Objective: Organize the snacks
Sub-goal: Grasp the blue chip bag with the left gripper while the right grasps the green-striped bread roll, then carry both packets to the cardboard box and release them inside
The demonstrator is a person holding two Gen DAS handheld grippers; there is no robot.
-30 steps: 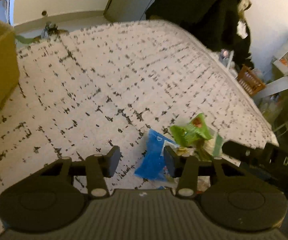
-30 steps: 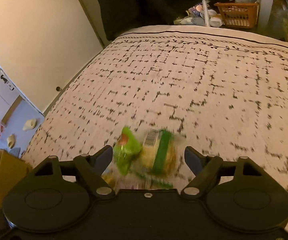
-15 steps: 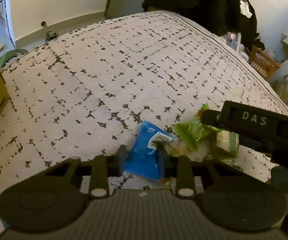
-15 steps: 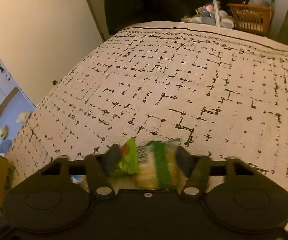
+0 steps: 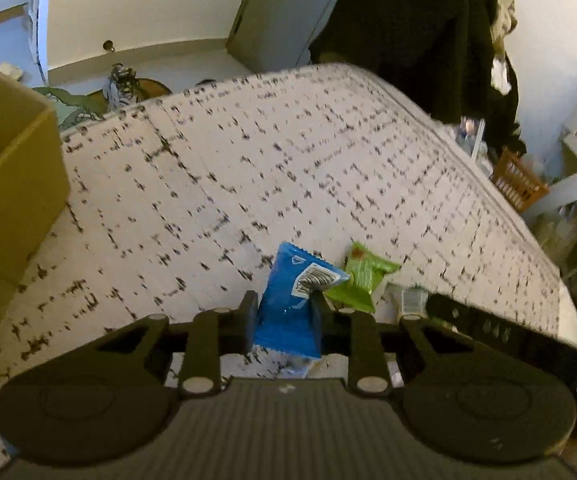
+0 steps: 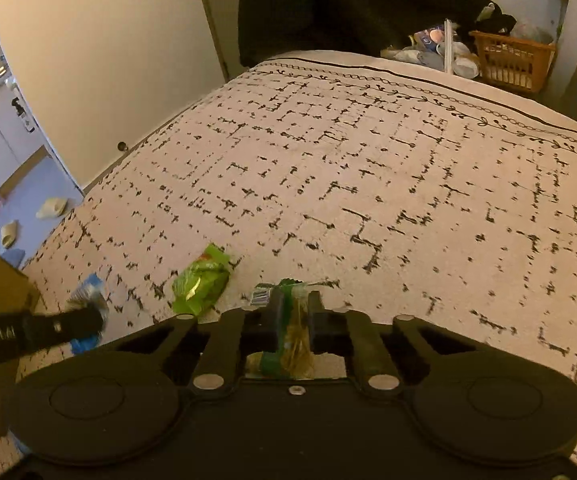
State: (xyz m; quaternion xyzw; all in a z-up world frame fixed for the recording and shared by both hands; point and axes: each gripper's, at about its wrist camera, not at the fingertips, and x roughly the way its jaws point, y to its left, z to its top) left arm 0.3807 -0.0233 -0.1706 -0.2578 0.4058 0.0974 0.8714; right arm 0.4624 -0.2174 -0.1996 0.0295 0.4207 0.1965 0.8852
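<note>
My left gripper [image 5: 282,320] is shut on a blue snack packet [image 5: 294,300] and holds it above the patterned bedspread [image 5: 248,168]. My right gripper [image 6: 294,312] is shut on a clear snack packet with a green band [image 6: 290,340], lifted off the bed. A bright green packet [image 6: 200,280] lies on the bedspread just left of the right gripper; it also shows in the left wrist view [image 5: 362,276]. The left gripper's finger and the blue packet [image 6: 86,292] show at the left edge of the right wrist view.
A cardboard box [image 5: 4,184] stands on the bed at the left, open at the top. An orange basket [image 6: 510,60] and clutter sit on the floor beyond the bed. Dark clothing [image 6: 348,4] hangs at the far end.
Both grippers have closed: the left on the blue packet, the right on the green-banded packet. Both packets have been lifted, leaving the bright green packet on the bed.
</note>
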